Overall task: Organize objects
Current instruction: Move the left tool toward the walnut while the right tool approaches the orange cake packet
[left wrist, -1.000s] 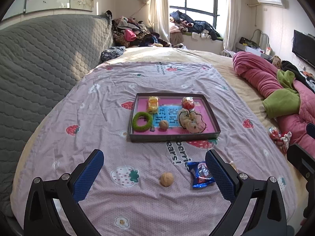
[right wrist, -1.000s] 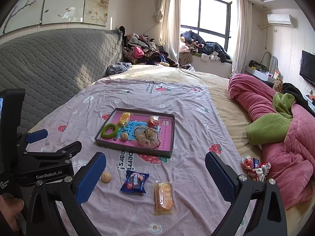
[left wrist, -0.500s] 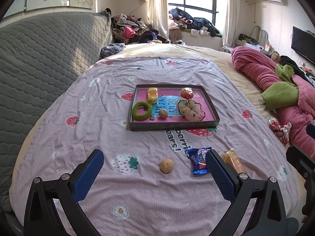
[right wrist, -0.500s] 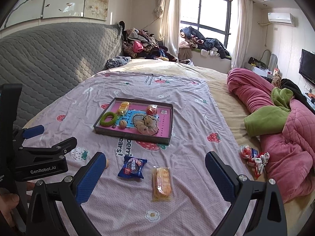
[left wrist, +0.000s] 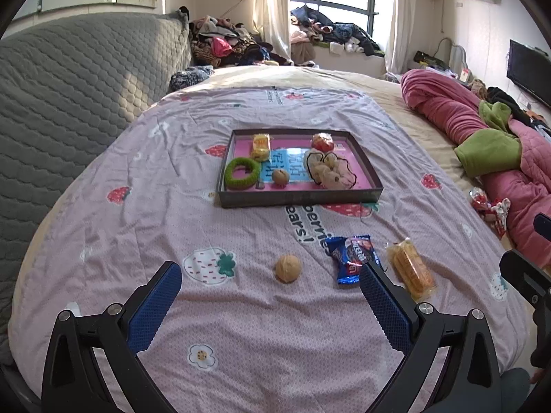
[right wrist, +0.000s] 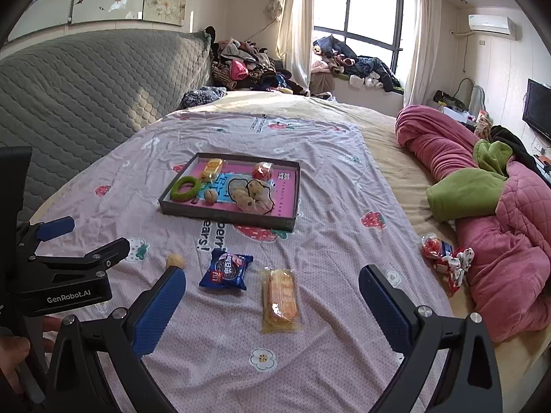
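A dark tray [left wrist: 296,200] [right wrist: 224,218] with a pink floor sits mid-bed, holding a green ring [left wrist: 241,173], a yellow snack, a walnut, a red candy and a beige scrunchie. On the sheet in front lie a walnut [left wrist: 288,268] [right wrist: 175,260], a blue cookie packet [left wrist: 352,254] [right wrist: 226,269] and an orange wafer pack [left wrist: 411,269] [right wrist: 279,299]. A red candy and scrunchie [right wrist: 444,256] lie at the right. My left gripper [left wrist: 270,296] is open and empty above the walnut. My right gripper [right wrist: 272,304] is open and empty above the wafer pack.
A grey quilted headboard [left wrist: 69,96] runs along the left. A pink and green quilt [right wrist: 489,213] is piled on the right side of the bed. Clothes are heaped by the window [right wrist: 347,58]. The left gripper shows in the right view [right wrist: 69,268].
Both grippers have drawn back and up from the tray, so the bed looks farther. The wafer pack has come into the left view. Both stay open.
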Demonstrator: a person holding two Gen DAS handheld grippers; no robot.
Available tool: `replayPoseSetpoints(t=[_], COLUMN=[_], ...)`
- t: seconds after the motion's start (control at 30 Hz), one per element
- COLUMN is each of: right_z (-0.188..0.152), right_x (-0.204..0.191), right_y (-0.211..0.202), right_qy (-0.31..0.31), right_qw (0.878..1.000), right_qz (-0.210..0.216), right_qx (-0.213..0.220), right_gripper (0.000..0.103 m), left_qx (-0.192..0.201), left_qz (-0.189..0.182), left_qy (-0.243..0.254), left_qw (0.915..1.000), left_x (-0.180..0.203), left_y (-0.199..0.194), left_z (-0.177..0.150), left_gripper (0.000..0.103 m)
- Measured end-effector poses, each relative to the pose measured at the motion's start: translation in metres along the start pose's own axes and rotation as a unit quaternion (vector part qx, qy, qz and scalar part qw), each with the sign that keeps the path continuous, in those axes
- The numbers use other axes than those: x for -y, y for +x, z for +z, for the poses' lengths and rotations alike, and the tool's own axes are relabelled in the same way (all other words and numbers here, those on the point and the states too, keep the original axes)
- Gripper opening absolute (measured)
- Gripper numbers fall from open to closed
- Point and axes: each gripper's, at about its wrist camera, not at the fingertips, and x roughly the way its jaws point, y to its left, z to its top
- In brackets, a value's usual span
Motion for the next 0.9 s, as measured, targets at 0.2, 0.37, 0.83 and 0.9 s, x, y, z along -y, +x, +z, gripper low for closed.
replayPoseSetpoints(t=[0.2,0.37,0.83,0.9], right_z=[-0.006,-0.011,-0.034,-0.038], right_x=[0.0,0.0,0.001,0.003], right_y=[0.009,0.015,0.055,0.063], right_qy=[0.002,0.002,0.003,0.004], right_qw=[1.0,1.0,0.999,0.998], right_qz=[0.0,0.002,0.003,0.002], right_qx=[-0.007,-0.013,-0.049,-0.056], right_gripper=[0.102,0.102,0.102,0.102], left_qx=[-0.01,-0.013,-0.037,-0.039], left_qz=[-0.002,-0.002,-0.009,-0.009], left_qy=[-0.001,0.002,0.011,0.014], left_qw=[0.9999,0.9999,0.9992,0.9991], left_x=[0.001,0.001,0.006,0.008], left_y=[0.01,0.015,0.055,0.062], left_z=[-0.008,-0.013,-0.031,-0.033], left_gripper=[0.103,0.103,0.103,0.103])
